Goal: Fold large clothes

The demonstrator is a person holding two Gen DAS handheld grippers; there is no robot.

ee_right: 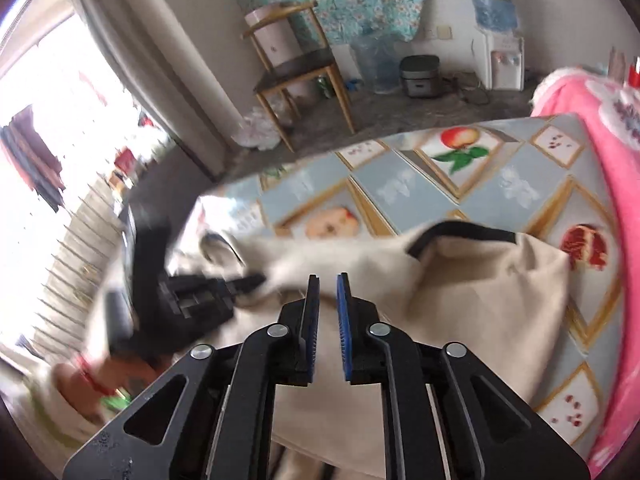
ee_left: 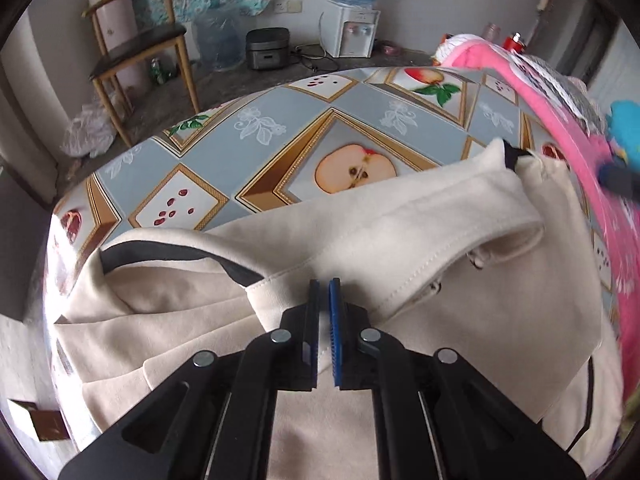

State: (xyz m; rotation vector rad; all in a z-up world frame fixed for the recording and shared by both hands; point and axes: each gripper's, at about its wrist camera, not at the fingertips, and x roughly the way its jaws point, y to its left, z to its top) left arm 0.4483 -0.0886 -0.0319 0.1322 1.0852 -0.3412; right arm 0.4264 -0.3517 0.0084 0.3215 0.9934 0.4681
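My left tool (ee_left: 324,282) is clamped on the cream garment (ee_left: 360,240) lying mid-bench (ee_left: 224,152); my right tool (ee_right: 328,278) stands slightly apart, empty. One-sided hold could drag the fold crooked.

No lettering, brand, number or sign can be read in either view. The tablecloth (ee_left: 256,148) carries only pictures of fruit and leaves. The pink cloth (ee_left: 532,80) along the table's right edge bears a white patch with dark marks, too blurred to make out. The water dispenser (ee_left: 351,34) on the floor shows no legible label.
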